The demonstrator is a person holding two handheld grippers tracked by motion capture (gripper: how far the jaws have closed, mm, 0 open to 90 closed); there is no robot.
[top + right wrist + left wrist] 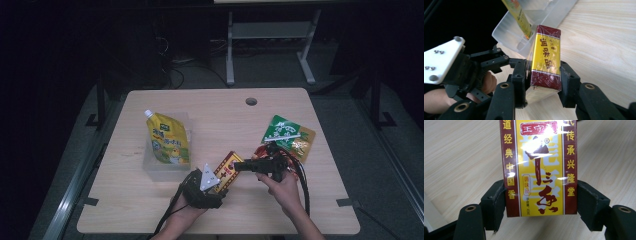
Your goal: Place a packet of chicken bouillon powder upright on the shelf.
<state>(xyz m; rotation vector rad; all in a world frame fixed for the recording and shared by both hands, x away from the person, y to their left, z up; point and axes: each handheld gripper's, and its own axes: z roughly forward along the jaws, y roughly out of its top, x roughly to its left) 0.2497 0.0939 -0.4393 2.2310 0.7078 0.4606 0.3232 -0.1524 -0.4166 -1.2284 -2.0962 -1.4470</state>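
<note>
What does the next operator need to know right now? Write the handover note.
Left gripper: shut on the red-and-yellow box, across its wide face.
Right gripper: jaws at the box's other end, against its narrow sides; looks shut on it.
Box is held between both grippers above the table, beside the clear bin.
Done: yellow pouch stands in the bin.
Left: probably the box, then the green packet and the red packet on the table.

The high view looks forward and down from above the person's side, taking in the whole table (150, 210) from afar; each gripper view looks along its own jaws, very close. All three share the box (227, 171) (539, 167) (546, 60); the right gripper view also catches the left gripper (520, 70).
</note>
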